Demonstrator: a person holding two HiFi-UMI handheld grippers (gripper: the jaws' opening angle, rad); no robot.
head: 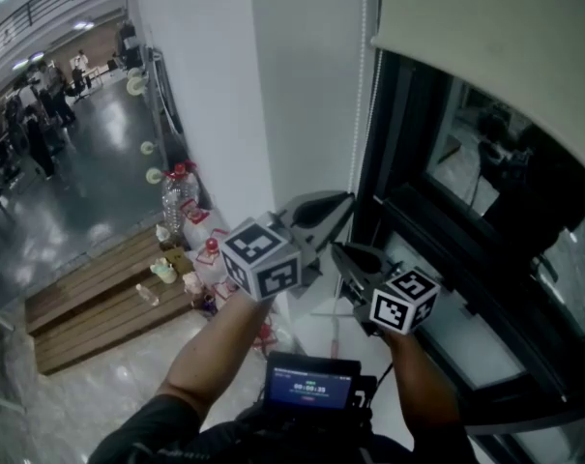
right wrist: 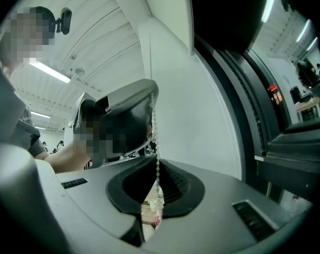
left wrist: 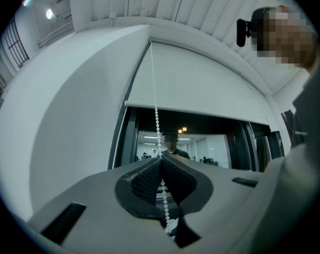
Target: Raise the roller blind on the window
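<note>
A cream roller blind (head: pixel 495 46) hangs partway down over the dark window (head: pixel 485 211); in the left gripper view the blind (left wrist: pixel 202 86) covers the upper part of the glass. Its white bead chain (head: pixel 362 95) runs down beside the frame. My left gripper (head: pixel 347 200) is the upper one, shut on the chain (left wrist: pixel 155 110), which passes between its pads (left wrist: pixel 149 181). Just below, my right gripper (head: pixel 339 252) is shut on the same chain (right wrist: pixel 155 136). In the right gripper view the left gripper (right wrist: pixel 133 102) sits directly above my right gripper (right wrist: pixel 156 160).
A white wall (head: pixel 302 85) stands left of the window. Far below at the left, bottles (head: pixel 179 196) and small containers sit on a wooden platform (head: pixel 99 293). People stand on the shiny floor (head: pixel 70 172) beyond. A device with a lit screen (head: pixel 311 383) hangs at the person's chest.
</note>
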